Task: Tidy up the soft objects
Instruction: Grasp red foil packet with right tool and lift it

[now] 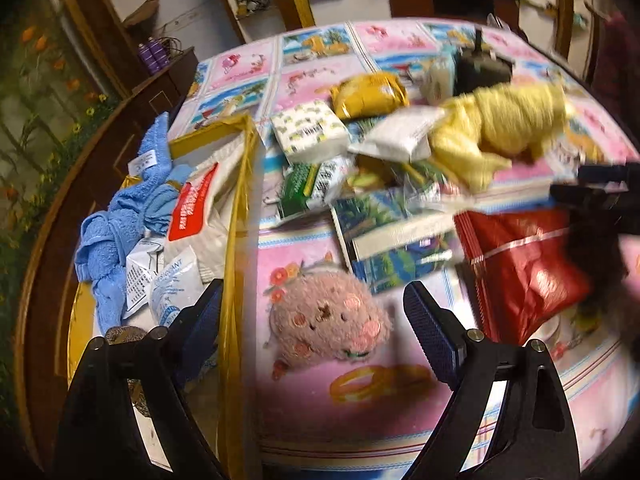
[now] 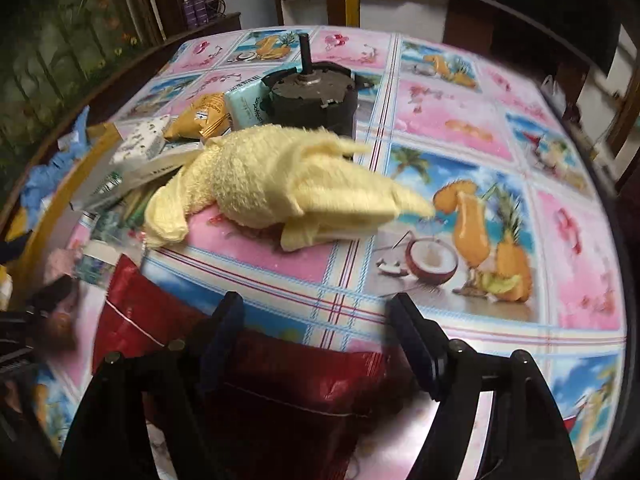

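Soft objects, three counted. One blue towel (image 1: 114, 236), crumpled, in the yellow bin (image 1: 236, 216) left of the left claw (image 1: 312, 320). One pink plush (image 1: 328, 320), fuzzy, between that claw's wide-open, empty fingers; left view only. One yellow towel (image 2: 276, 184), rolled, ahead of the right claw (image 2: 316, 336), open, empty, over one red pouch (image 2: 280, 384). One dark motor (image 2: 316, 96) beyond.
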The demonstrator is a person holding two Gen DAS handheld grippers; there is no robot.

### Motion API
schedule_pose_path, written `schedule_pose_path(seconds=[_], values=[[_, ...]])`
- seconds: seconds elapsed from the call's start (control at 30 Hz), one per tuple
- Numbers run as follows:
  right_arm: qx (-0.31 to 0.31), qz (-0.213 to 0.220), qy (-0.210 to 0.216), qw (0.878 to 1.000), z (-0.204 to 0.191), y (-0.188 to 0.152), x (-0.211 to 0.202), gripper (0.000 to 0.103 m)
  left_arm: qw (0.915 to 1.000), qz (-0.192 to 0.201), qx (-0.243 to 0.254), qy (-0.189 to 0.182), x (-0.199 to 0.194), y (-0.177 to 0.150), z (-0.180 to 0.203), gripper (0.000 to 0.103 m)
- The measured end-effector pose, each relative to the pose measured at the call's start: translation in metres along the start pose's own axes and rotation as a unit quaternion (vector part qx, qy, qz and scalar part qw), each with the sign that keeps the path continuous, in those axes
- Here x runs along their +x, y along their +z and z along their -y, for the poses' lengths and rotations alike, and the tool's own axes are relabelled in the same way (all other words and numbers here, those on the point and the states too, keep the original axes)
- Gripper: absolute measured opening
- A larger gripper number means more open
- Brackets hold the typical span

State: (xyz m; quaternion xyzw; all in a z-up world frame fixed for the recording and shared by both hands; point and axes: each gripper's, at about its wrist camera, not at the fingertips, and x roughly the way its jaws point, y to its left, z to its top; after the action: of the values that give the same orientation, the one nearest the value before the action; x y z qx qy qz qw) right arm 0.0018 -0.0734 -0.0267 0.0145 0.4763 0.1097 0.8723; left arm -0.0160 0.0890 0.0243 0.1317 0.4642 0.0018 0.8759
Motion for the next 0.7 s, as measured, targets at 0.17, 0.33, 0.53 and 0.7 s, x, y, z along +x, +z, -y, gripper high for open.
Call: schedule_pose_path(seconds=[0.17,0.33,0.53,0.7], values=[[0.009,-0.019,0.138,0.99,-0.003,-0.008,-0.01,0.076,0.9973,-0.013,-0.015,-0.07,-0.022,-0.014,-0.02,0.045],[-0.054,-0.041,0.132,0.989,-0.024,-0.024,-0.016,0.076,0.9931,0.022,-0.017,-0.114,-0.051,-0.033,-0.027,0.045],[-0.074,0.004,0.097,0.993,-0.034,-0.014,-0.027,0.076,0.9907,0.065,-0.024,-0.117,-0.058,-0.035,-0.019,0.048],[-0.076,0.048,0.094,0.992,-0.036,-0.007,-0.037,0.076,0.9781,0.175,-0.014,-0.111,-0.108,-0.04,-0.015,0.052]])
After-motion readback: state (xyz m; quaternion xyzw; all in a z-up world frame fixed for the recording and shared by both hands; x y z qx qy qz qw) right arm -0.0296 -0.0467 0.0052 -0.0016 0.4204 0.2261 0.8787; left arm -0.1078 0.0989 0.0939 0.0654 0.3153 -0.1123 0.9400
